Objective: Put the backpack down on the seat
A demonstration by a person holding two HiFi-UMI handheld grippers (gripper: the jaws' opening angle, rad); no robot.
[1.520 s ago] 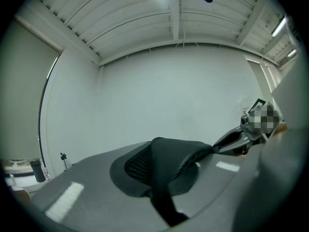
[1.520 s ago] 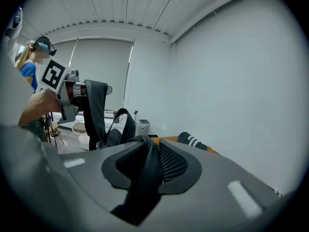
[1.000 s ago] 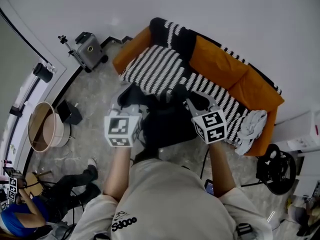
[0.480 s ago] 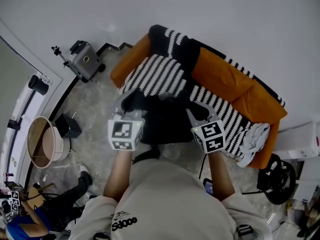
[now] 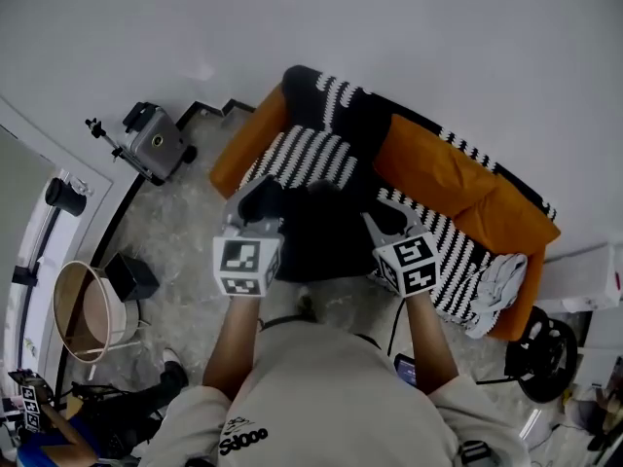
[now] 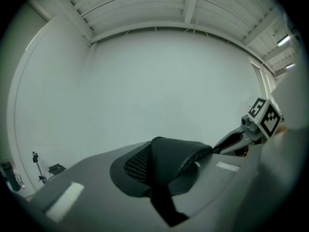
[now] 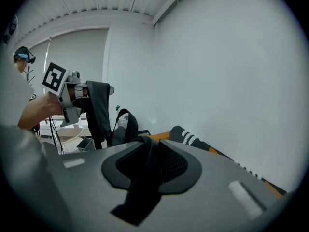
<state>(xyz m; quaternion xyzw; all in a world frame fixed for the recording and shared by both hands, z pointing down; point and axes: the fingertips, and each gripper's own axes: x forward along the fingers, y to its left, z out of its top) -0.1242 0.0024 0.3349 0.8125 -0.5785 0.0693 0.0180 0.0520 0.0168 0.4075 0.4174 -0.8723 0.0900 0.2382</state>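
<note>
- The left gripper [image 5: 255, 205] had its jaws clenched on a black padded strap [image 6: 164, 166] of the black fabric backpack [image 5: 326, 236].
- The right gripper [image 5: 386, 214] had its jaws clamped on a second black strap [image 7: 145, 178].
- The backpack hung between the two sets of jaws. Just beyond them stood the orange sofa [image 5: 443, 159] under a black-and-white striped blanket [image 5: 307, 154] — whether the backpack touched the seat could not be told.

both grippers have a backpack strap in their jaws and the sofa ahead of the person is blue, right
No: the sofa is orange, not blue, as the head view shows. The rest stands: the left gripper and right gripper each have a strap of the backpack in their jaws.
</note>
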